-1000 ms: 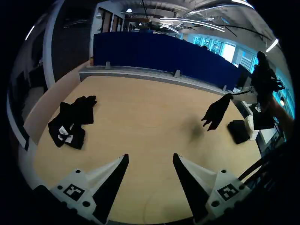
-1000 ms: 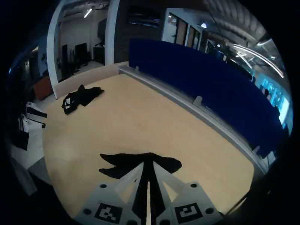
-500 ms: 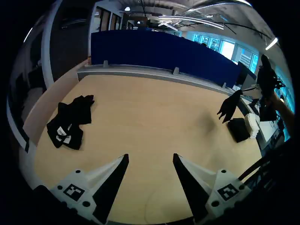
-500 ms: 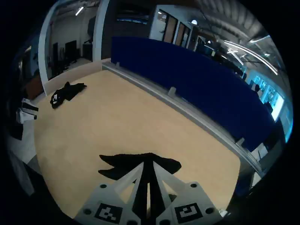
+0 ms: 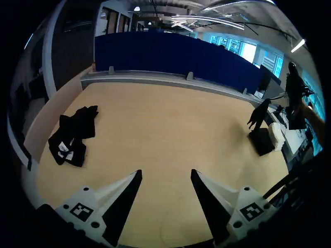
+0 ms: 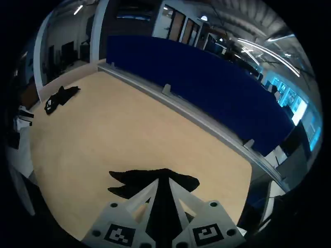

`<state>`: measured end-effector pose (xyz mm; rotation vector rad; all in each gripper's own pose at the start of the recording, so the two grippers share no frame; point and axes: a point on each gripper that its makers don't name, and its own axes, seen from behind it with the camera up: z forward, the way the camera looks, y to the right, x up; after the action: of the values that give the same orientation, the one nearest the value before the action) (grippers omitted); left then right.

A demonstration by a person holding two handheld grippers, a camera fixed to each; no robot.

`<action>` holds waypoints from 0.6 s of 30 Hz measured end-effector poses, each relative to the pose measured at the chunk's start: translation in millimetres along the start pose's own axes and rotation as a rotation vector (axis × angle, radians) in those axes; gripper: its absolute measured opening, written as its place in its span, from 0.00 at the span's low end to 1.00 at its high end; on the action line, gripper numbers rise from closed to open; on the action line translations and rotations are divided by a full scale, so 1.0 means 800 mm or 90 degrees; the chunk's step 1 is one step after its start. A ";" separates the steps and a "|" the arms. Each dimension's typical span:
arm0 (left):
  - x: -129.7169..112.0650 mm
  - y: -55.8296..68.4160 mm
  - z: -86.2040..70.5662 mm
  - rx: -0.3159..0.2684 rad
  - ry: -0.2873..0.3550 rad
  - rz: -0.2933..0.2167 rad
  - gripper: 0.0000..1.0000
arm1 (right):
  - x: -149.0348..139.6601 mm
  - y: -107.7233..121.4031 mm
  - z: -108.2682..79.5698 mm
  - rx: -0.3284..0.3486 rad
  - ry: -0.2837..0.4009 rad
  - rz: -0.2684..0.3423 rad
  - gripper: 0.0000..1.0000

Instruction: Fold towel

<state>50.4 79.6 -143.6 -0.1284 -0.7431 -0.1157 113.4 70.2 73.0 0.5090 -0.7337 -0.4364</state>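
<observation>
Though white, tags point(image 5: 62, 146) (on cloths point(image 5: 76, 128)) illegible

The left gripper view looks from above the near edge of the pale wooden tabletop point(image 5: 165, 124), over the left gripper point(image 5: 165, 171), straight across to the long blue partition wall point(image 5: 165, 53) on the far side. The right gripper view looks from the table's right end, close behind the right gripper point(image 6: 164, 172) and the black towel point(image 6: 136, 180) it pinches, facing left along the partition. Both take in the tabletop, the partition and the crumpled pile of black cloth point(image 5: 72, 134) at the left.
</observation>
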 end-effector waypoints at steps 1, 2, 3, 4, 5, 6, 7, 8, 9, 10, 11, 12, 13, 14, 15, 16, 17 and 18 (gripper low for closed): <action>0.000 0.001 0.001 0.000 0.000 0.001 0.87 | -0.002 0.003 -0.001 -0.001 -0.001 0.002 0.02; 0.001 0.003 0.002 -0.001 -0.001 0.002 0.87 | -0.005 0.006 -0.001 -0.002 -0.003 0.005 0.02; 0.001 0.003 0.002 -0.001 -0.001 0.003 0.87 | -0.008 0.009 -0.002 -0.004 -0.005 0.006 0.03; 0.001 0.004 0.003 -0.001 -0.001 0.003 0.87 | -0.011 0.012 -0.003 -0.006 -0.007 0.006 0.03; 0.001 0.005 0.004 -0.001 -0.001 0.003 0.87 | -0.015 0.015 -0.004 -0.008 -0.010 0.007 0.03; 0.001 0.006 0.005 -0.002 -0.002 0.004 0.87 | -0.020 0.017 -0.006 -0.011 -0.013 0.008 0.03; 0.001 0.007 0.005 -0.002 -0.002 0.004 0.87 | -0.026 0.020 -0.007 -0.014 -0.017 0.009 0.03; 0.001 0.008 0.006 -0.003 -0.003 0.005 0.87 | -0.032 0.023 -0.009 -0.018 -0.021 0.010 0.03; 0.001 0.009 0.006 -0.003 -0.003 0.006 0.87 | -0.039 0.026 -0.012 -0.020 -0.025 0.013 0.03; 0.001 0.010 0.007 -0.004 -0.004 0.007 0.87 | -0.046 0.028 -0.015 -0.022 -0.029 0.016 0.03; 0.001 0.011 0.007 -0.004 -0.005 0.009 0.87 | -0.054 0.030 -0.019 -0.025 -0.033 0.020 0.03; 0.002 0.012 0.007 -0.005 -0.005 0.011 0.87 | -0.063 0.033 -0.022 -0.028 -0.038 0.025 0.03; 0.002 0.013 0.008 -0.005 -0.006 0.013 0.87 | -0.072 0.035 -0.025 -0.031 -0.042 0.029 0.03; 0.002 0.015 0.008 -0.006 -0.007 0.015 0.87 | -0.082 0.037 -0.029 -0.035 -0.048 0.034 0.03; 0.002 0.016 0.009 -0.007 -0.008 0.016 0.87 | -0.092 0.039 -0.032 -0.039 -0.054 0.039 0.03; 0.002 0.018 0.009 -0.008 -0.009 0.018 0.87 | -0.102 0.041 -0.034 -0.042 -0.060 0.043 0.03; 0.002 0.019 0.010 -0.009 -0.010 0.019 0.87 | -0.114 0.043 -0.037 -0.046 -0.067 0.048 0.03; 0.001 0.021 0.010 -0.010 -0.011 0.021 0.87 | -0.125 0.044 -0.040 -0.049 -0.073 0.052 0.03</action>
<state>48.3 97.1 -138.6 -0.1571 -0.7574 -0.0892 76.8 160.9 21.1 0.3830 -0.8424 -0.4177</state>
